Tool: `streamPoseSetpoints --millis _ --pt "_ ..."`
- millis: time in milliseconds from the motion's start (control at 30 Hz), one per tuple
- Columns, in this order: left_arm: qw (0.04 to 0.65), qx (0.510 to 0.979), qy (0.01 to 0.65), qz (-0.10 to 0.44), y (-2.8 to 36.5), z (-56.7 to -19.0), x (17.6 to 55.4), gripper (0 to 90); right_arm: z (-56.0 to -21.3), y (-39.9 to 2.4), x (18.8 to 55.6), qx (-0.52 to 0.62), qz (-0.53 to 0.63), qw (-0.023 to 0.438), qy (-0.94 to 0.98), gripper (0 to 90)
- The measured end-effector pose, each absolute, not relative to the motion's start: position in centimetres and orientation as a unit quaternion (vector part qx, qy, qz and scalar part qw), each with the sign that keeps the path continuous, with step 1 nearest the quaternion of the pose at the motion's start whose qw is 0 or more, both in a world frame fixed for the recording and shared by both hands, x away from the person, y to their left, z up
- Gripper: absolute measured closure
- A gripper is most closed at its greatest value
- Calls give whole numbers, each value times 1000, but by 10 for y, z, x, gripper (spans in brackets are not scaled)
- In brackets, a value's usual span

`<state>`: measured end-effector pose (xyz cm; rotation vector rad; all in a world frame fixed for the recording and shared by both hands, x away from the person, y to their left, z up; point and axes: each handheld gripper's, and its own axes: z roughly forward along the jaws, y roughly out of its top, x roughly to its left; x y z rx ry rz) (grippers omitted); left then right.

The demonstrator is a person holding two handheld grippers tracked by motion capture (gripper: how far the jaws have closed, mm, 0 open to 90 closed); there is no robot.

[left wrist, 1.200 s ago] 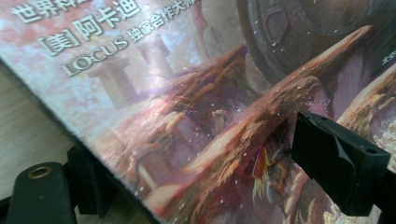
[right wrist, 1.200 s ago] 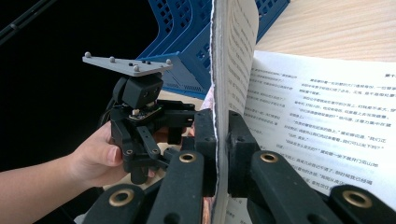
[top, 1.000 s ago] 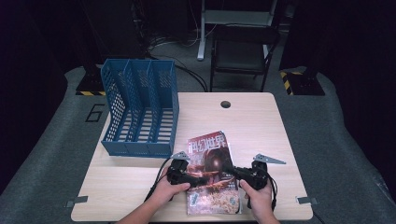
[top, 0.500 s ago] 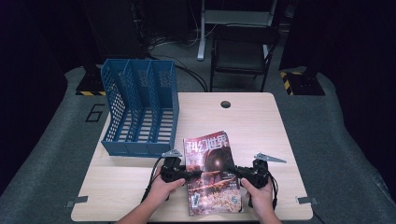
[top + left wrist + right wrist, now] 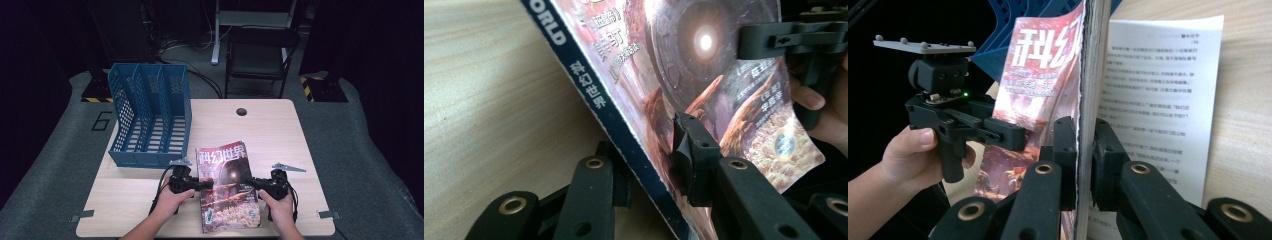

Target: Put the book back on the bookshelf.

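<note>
Black and two-jawed, the left gripper (image 5: pixel 206 185) is clenched on the spine edge of a magazine (image 5: pixel 227 187), one jaw over the cover and one beneath it, as its own view shows. That magazine lies near the front edge of the wooden tabletop (image 5: pixel 280 130), between the two hands. At the back left corner stands a blue plastic file rack (image 5: pixel 150 122) with mesh walls and three slots, its front just beside the left gripper's grey plate. On the glossy reddish cover run large white Chinese characters; the dark blue spine (image 5: pixel 589 92) carries "ORLD" and 科幻世界 in white. Below the title sits a round glowing disc amid rocky, golden artwork. At the opposite edge the right gripper (image 5: pixel 252 183) is clamped on the rough-cut page block (image 5: pixel 1090 100), and beside it a white page (image 5: pixel 1158 95) of small Chinese print is exposed, too fine to read.
</note>
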<state>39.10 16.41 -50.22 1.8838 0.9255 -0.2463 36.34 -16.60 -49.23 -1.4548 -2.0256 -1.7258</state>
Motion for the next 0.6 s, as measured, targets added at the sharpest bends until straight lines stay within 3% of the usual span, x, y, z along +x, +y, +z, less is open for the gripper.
streamPoseSetpoints --millis 600 --pt "490 776 383 -105 168 -492 391 766 -495 -168 370 -484 -545 75 -680 826"
